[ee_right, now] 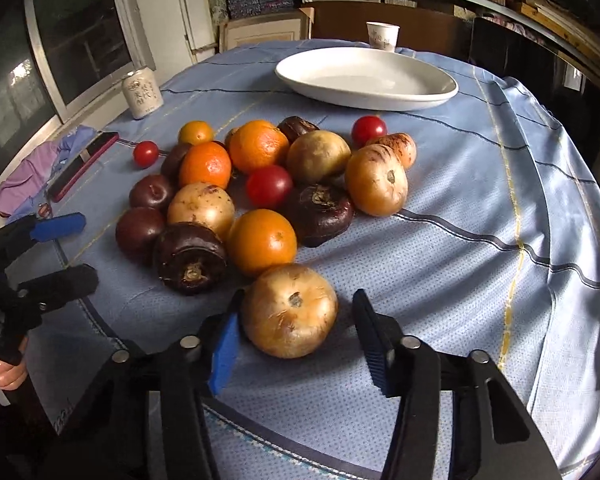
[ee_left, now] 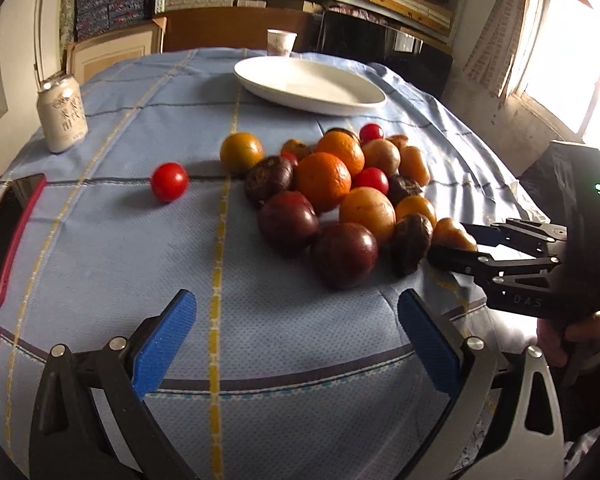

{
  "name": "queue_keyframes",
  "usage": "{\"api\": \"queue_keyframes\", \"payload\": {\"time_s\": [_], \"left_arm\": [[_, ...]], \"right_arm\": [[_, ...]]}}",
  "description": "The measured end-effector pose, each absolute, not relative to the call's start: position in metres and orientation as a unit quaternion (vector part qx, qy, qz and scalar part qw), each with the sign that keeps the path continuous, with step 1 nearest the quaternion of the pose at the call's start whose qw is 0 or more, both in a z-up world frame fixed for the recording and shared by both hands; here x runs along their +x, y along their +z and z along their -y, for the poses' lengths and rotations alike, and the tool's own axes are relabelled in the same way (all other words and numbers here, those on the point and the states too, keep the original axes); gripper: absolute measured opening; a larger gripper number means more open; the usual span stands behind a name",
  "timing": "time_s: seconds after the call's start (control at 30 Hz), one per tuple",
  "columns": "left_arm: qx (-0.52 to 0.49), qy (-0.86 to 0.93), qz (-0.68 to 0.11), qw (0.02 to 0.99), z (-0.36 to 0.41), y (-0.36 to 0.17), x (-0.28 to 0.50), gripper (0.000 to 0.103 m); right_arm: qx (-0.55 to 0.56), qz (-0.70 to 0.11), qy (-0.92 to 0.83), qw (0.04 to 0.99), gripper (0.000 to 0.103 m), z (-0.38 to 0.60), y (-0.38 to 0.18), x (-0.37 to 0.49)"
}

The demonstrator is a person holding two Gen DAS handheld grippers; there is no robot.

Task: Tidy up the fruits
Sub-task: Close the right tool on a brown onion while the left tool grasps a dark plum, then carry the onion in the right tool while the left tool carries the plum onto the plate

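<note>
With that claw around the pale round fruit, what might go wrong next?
The right gripper straddles the tan fruit with a gap on one side, so an off-centre squeeze might roll it away. It sits close to the orange and the dark fruit; lifting may nudge the loose pile. The white plate lies beyond the pile, so a weak grip risks a drop on the way.

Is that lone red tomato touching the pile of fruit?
Apart. The left wrist view shows bare blue cloth between the tomato and the nearest yellow-orange fruit.
</note>
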State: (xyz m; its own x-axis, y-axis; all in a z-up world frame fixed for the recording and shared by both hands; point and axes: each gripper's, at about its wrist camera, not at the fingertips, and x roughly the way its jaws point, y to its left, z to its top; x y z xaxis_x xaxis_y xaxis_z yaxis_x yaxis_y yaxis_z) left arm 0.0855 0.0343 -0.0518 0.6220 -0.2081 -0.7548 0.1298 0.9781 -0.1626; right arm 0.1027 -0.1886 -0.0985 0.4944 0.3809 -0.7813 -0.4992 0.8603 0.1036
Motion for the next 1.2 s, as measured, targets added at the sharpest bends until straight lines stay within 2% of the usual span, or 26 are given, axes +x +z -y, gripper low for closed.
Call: {"api": "queue_keyframes", "payload": {"time_s": [0.03,0.13,0.17,0.33,0.73,0.83,1.03,1.13,1.2], "left_arm": [[-0.049,-0.099,-0.427,0.898,-0.033,-0.052,0.087,0.097],[-0.056,-0.119,-0.44,0.889,-0.026,-0.055,0.092,0.069],[-0.055,-0.119,-0.444,0.886,-0.024,-0.056,0.094,0.066],[-0.038,-0.107,-0.448,0.887,-0.017,-0.056,0.096,0.065],[-0.038,-0.099,-0.463,0.88,-0.004,-0.053,0.122,0.065],[-0.044,-0.088,-0.462,0.881,-0.007,-0.051,0.13,0.057],[-0.027,-0.089,-0.467,0.879,-0.002,-0.053,0.133,0.056],[-0.023,-0.1,-0.481,0.871,0.002,-0.058,0.134,0.048],[-0.023,-0.099,-0.479,0.872,0.003,-0.058,0.135,0.047]], "right_arm": [[-0.066,-0.43,0.261,0.862,0.043,0.19,-0.098,0.102],[-0.051,-0.422,0.266,0.865,0.043,0.195,-0.098,0.1],[-0.04,-0.423,0.264,0.866,0.043,0.198,-0.098,0.101],[-0.008,-0.426,0.261,0.866,0.043,0.208,-0.099,0.105],[-0.007,-0.418,0.274,0.866,0.044,0.211,-0.098,0.102],[-0.007,-0.421,0.278,0.864,0.045,0.21,-0.099,0.103],[-0.003,-0.424,0.279,0.862,0.045,0.21,-0.099,0.104],[-0.009,-0.424,0.275,0.863,0.045,0.208,-0.099,0.103],[-0.014,-0.423,0.273,0.864,0.045,0.206,-0.099,0.103]]}}
